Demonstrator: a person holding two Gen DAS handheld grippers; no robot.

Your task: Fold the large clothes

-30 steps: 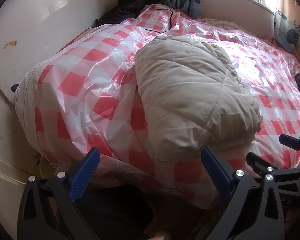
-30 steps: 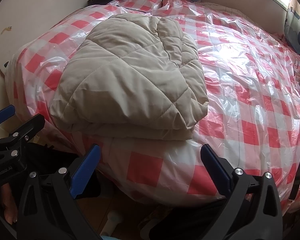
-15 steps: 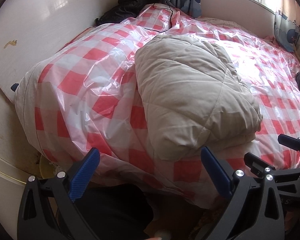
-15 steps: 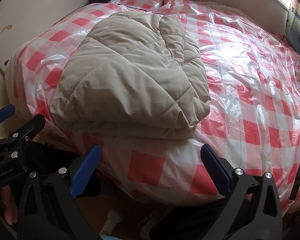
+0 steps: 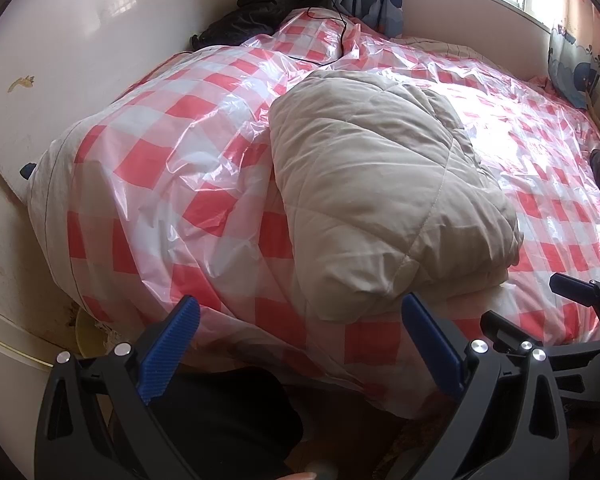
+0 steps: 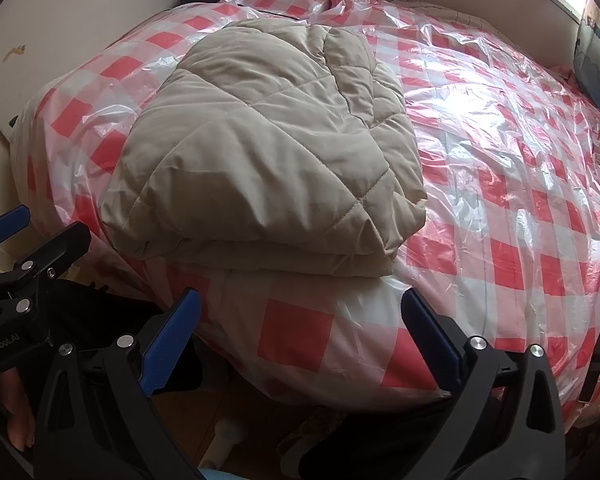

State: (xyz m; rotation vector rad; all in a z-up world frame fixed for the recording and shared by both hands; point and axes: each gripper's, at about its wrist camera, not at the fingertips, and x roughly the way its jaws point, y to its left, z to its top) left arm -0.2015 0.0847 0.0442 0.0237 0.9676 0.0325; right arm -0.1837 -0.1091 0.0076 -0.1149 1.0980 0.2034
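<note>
From left to right, we hold our left gripper [image 5: 298,332] wide open and empty short of the bed edge, the folded beige quilted jacket [image 6: 268,152] lying ahead on the red-and-white checked plastic sheet [image 6: 520,200], and our right gripper [image 6: 300,330] equally spread, touching nothing.

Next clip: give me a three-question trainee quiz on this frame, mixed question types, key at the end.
1. True or false: the beige quilted garment lies folded on the checkered plastic sheet.
2. Multiple choice: the left gripper has its jaws A) shut on the garment, B) open and empty, C) out of view.
3. Fill in: the black cable runs toward the ____ end of the bed.

Key: 1 true; 2 B; 3 far.
</note>
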